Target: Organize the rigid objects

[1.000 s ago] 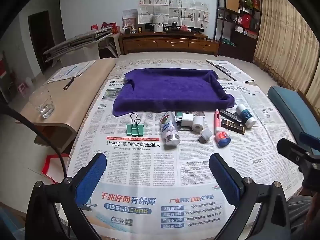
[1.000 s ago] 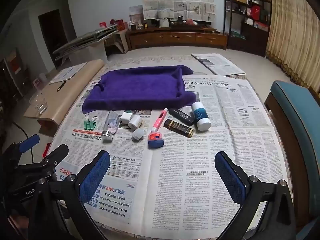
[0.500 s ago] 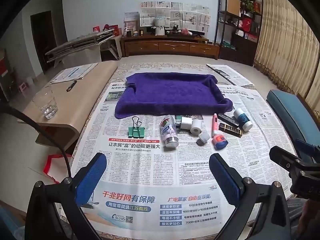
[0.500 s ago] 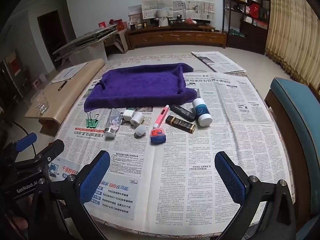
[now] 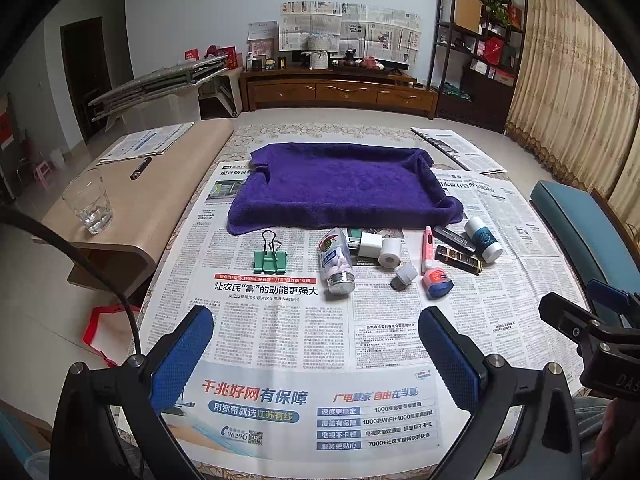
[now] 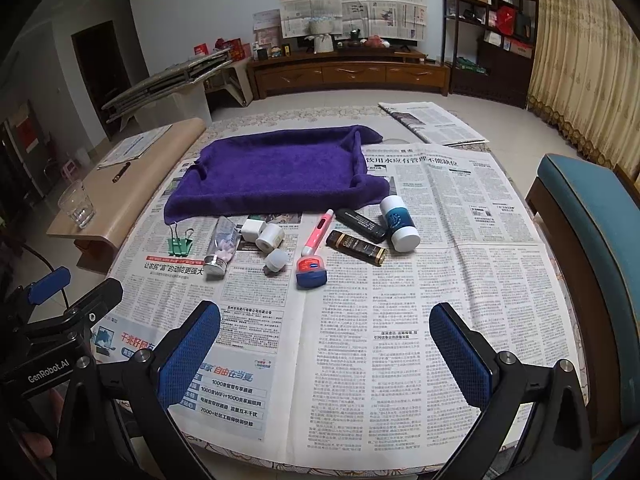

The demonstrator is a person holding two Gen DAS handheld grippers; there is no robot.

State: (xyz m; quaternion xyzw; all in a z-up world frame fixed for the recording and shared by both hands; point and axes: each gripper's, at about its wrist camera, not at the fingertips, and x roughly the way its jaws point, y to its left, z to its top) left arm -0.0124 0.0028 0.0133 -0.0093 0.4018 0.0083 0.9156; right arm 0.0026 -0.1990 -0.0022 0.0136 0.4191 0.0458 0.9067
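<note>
Newspaper-covered table (image 5: pixel 280 320) in a living room, with a wooden cabinet (image 5: pixel 340 92) against the far wall and a teal chair (image 6: pixel 592 216) at 3 o'clock. Purple towel (image 5: pixel 340 188) spread at 12 o'clock on the table, its edges turned up like a shallow tray. Just in front of the towel, a loose row of small items lying on the newspaper: green binder clip (image 5: pixel 271 260) at the 9 o'clock end, well apart from the rest; clear pill bottle (image 5: pixel 336 264) on its side; white charger plug (image 5: pixel 370 245) touching a white tape roll (image 5: pixel 390 252); grey cap (image 5: pixel 405 275) just in front of those; pink pen (image 5: pixel 427 248) with a blue-and-red tin (image 5: pixel 437 282) at its near tip; two dark sticks (image 6: pixel 358 236) side by side; white-and-blue bottle (image 6: pixel 399 228) on its side at the 3 o'clock end. Low side table (image 5: pixel 132 216) at 9 o'clock carrying a drinking glass (image 5: pixel 88 200).

Left hand-held gripper (image 5: pixel 316 356) hovering above the near edge of the table, jaws spread wide, nothing between them. Right hand-held gripper (image 6: pixel 326 354) likewise spread wide and empty, above the near newspaper at 6 o'clock from the row.
</note>
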